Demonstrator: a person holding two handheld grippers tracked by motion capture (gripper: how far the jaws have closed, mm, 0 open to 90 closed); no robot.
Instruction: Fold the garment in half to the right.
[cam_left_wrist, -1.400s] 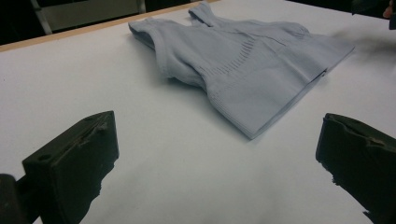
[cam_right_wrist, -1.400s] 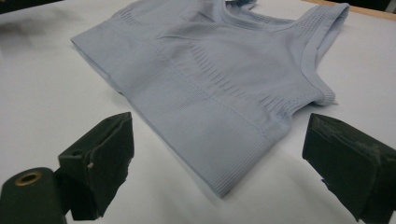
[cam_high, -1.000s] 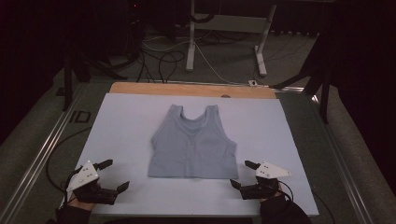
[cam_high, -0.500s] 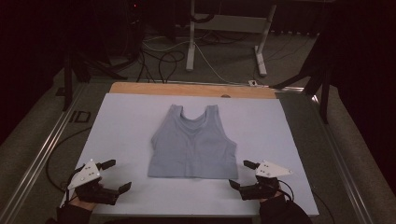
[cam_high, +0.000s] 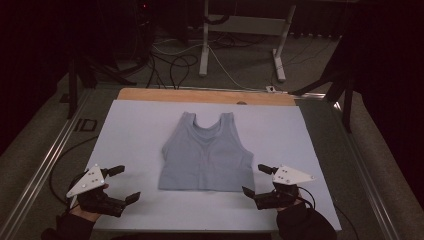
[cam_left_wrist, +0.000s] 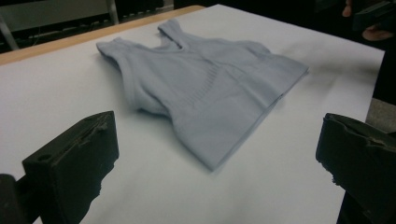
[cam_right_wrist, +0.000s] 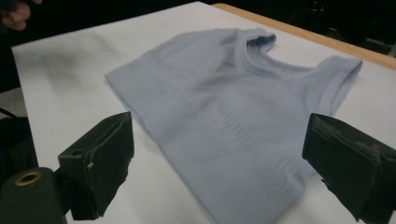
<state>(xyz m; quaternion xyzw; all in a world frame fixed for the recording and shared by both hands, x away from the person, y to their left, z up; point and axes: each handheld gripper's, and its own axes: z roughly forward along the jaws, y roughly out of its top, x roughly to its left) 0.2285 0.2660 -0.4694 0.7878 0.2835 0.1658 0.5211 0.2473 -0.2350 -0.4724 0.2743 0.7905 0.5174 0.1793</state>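
Facing you on the white sheet (cam_high: 135, 135) that covers the tabletop, the top (cam_high: 206, 154) lies flat and spread, straps toward the far wooden edge (cam_high: 200, 95) and hem toward you. Its long axis runs away from you, neck to hem; the hem runs across between your two hands.

Your left tool (cam_high: 121, 184) sits near the front edge, well to the left of the hem's left corner, jaws spread wide and holding nothing. Your right tool (cam_high: 256, 180) is open too and empty — but it sits just beside the hem's right corner, much nearer the cloth than the left one is.

From the left gripper view, the top (cam_left_wrist: 210, 88) lies ahead and slightly right of the jaws, its near corner pointing between them. From the right gripper view, the top (cam_right_wrist: 233, 116) fills the gap between the jaws, hem edge closest.

So the right hand probably needs only a short reach inward to its corner — the left has farther to travel across bare sheet.
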